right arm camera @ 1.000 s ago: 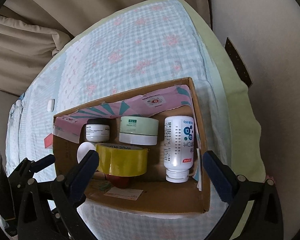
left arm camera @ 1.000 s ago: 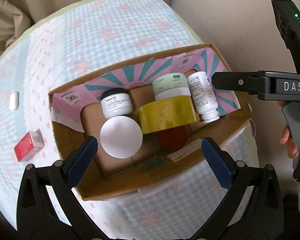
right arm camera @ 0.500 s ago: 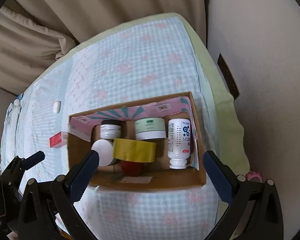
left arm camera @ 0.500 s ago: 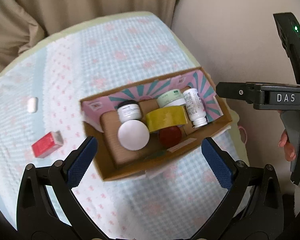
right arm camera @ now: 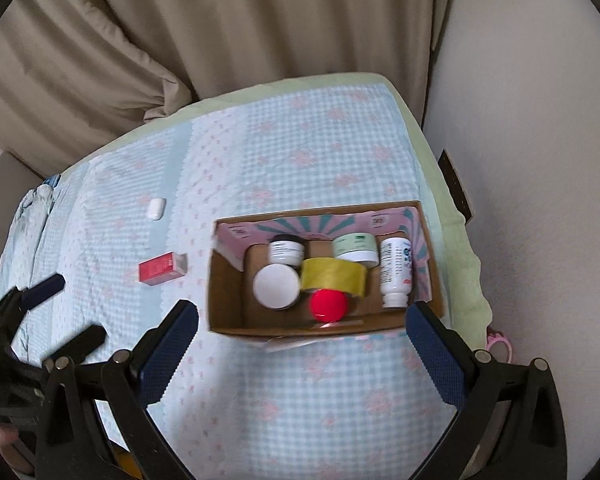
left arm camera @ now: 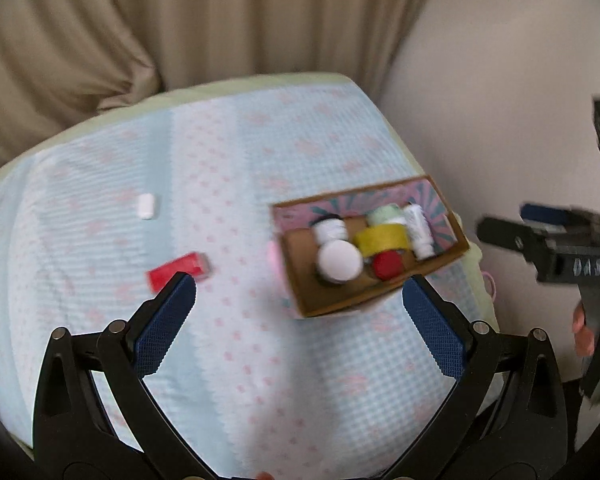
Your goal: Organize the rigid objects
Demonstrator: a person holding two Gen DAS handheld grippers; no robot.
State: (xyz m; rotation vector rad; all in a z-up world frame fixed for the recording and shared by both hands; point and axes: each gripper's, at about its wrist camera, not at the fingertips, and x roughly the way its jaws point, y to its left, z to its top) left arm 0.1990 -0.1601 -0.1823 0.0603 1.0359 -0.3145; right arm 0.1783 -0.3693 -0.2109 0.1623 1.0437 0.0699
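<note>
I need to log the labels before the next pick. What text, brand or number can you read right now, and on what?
"DAS": on the side of the right gripper, blurred but legible in the left wrist view.
White bottle in the cardboard box: printed lines and a blue logo, too small to read.
Black-lidded jar and green-lidded jar: label print too small.
Red box: no readable text.

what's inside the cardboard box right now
In the cardboard box: yellow tape roll, white bottle lying down, green-lidded jar, dark-lidded jar, white lid, red cap. The tape covers whatever lies beneath it.
</note>
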